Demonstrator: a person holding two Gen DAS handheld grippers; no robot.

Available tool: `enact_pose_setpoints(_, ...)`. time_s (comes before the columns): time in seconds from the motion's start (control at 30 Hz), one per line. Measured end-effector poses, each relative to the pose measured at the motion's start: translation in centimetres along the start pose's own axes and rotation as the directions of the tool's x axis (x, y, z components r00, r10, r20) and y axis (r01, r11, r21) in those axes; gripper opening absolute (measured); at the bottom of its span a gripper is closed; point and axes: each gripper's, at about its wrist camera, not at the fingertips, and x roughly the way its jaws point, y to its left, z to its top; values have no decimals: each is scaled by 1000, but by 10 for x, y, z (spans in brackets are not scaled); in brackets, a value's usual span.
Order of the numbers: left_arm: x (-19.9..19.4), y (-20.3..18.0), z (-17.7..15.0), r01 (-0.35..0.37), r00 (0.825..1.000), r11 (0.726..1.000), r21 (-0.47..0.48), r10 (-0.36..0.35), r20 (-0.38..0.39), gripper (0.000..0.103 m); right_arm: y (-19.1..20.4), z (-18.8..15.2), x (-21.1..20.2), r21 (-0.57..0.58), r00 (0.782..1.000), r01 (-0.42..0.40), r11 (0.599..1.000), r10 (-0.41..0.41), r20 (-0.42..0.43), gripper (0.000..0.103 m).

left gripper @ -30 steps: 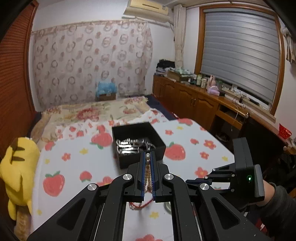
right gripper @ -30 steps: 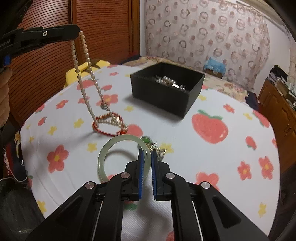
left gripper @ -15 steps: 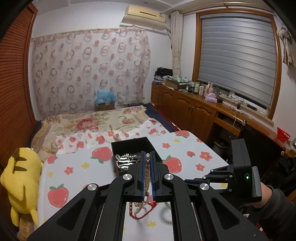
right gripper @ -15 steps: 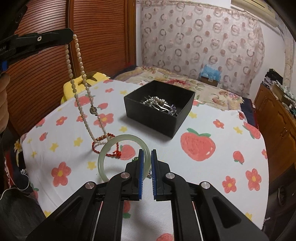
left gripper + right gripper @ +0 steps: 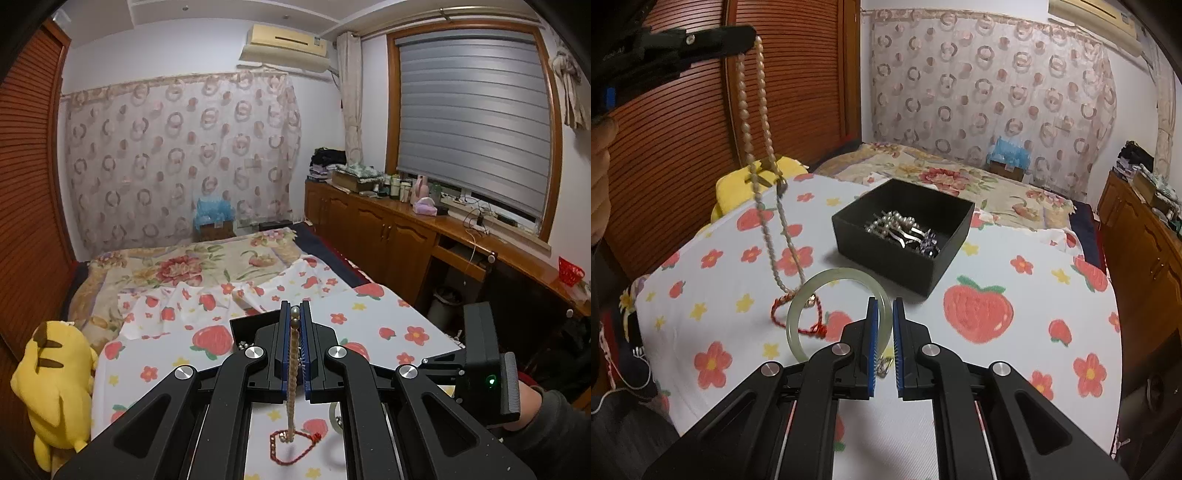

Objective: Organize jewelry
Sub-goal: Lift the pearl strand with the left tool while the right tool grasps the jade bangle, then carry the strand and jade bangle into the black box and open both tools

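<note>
Left gripper [image 5: 294, 314]: fingers pinched together on the top of a pearl necklace [image 5: 759, 122], one bead showing at the tips in the left wrist view. The strand hangs straight down from the upper left of the right wrist frame, its lower end at a red cord bracelet [image 5: 798, 317] lying left of centre on the strawberry-print cloth [image 5: 1015, 258]; contact between the two cannot be confirmed. Holding it by one end high above the cloth presumably lets the strand hang free of tangles before transfer.

Right gripper [image 5: 883, 306]: fingers nearly closed around the rim of a pale green bangle [image 5: 812, 291], a narrow gap visible; whether the pads actually press the rim cannot be told. The bangle appears raised on edge, suggesting a lift in progress.

The black box [image 5: 905, 236], centre of the right wrist frame, already contains pearl and silver pieces; judged the destination for both items.
</note>
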Motion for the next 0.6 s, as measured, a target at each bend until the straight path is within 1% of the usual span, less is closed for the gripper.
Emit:
enact_pose_setpoints(0.2,22,2,9,-5,1000,1000,15,6,-16,4,-13,19,7,6,1000,4,1000,-4,29,9)
enact_pose_setpoints(0.6,52,17,54,-10,1000,1000,14,10,1,4,-44,63,32,32,999,-6,999,4,52,9)
